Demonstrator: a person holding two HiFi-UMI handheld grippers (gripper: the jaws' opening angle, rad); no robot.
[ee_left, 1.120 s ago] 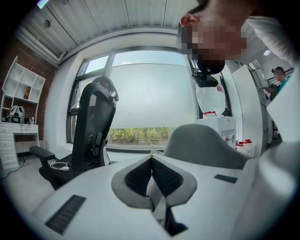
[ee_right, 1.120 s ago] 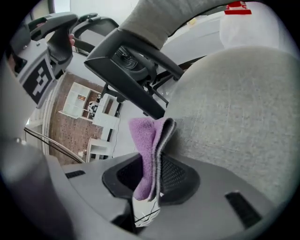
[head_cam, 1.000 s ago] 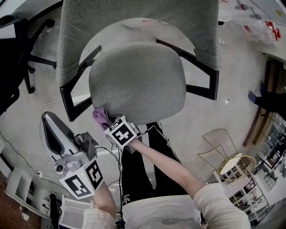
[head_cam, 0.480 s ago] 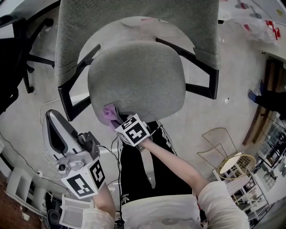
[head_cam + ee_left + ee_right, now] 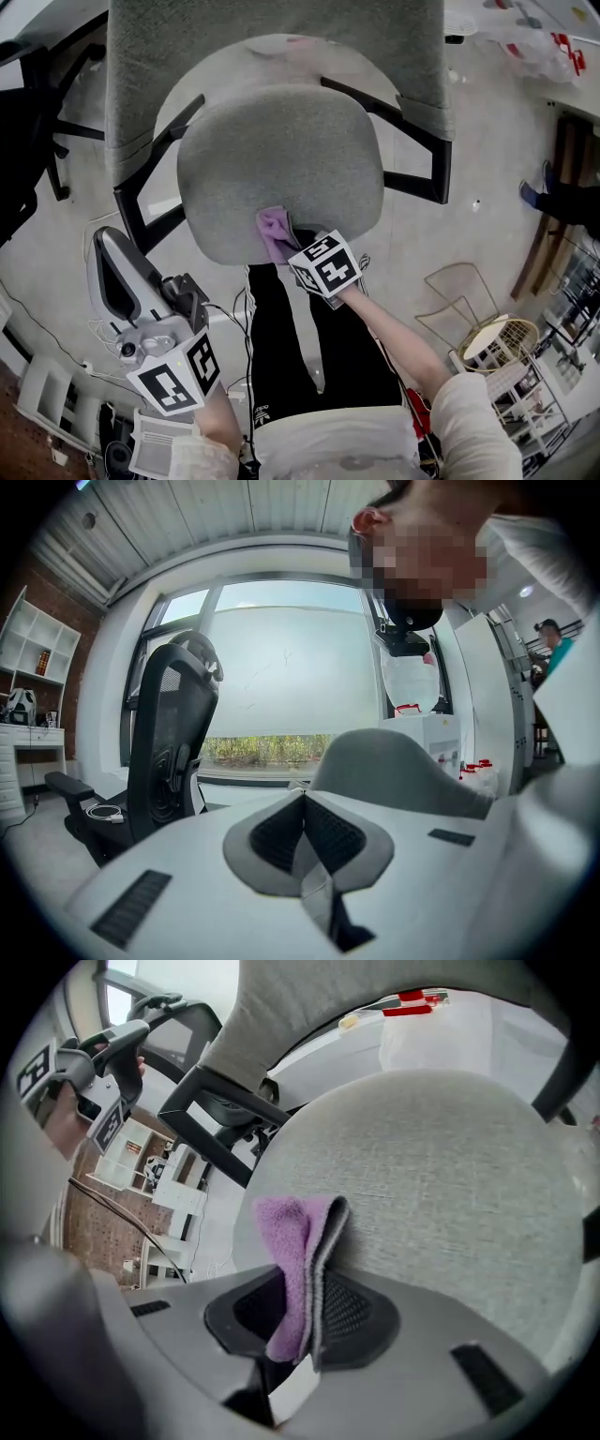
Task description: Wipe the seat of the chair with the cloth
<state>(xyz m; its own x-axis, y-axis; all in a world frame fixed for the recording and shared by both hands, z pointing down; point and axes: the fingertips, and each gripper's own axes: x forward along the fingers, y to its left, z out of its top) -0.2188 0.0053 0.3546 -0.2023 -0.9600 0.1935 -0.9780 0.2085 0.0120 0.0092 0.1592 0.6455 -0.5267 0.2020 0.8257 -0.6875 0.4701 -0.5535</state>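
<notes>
The grey fabric chair seat [image 5: 281,169] fills the upper middle of the head view, its backrest [image 5: 272,56] behind it. A purple cloth [image 5: 274,231] lies on the seat's front edge, pinched in my right gripper [image 5: 289,246], which is shut on it. In the right gripper view the cloth [image 5: 298,1260] hangs folded between the jaws and touches the seat [image 5: 450,1176]. My left gripper [image 5: 141,300] is held low at the left, away from the chair, jaws closed together with nothing in them [image 5: 305,846].
Black armrests [image 5: 417,159] flank the seat. A black office chair [image 5: 37,112] stands at the far left. A wire-frame stool [image 5: 483,342] sits at the right on the floor. The person's black trousers [image 5: 300,347] are right in front of the seat.
My right gripper has dragged the purple cloth rightward along the seat's front edge, from the left corner toward the middle. The left gripper has barely moved.
</notes>
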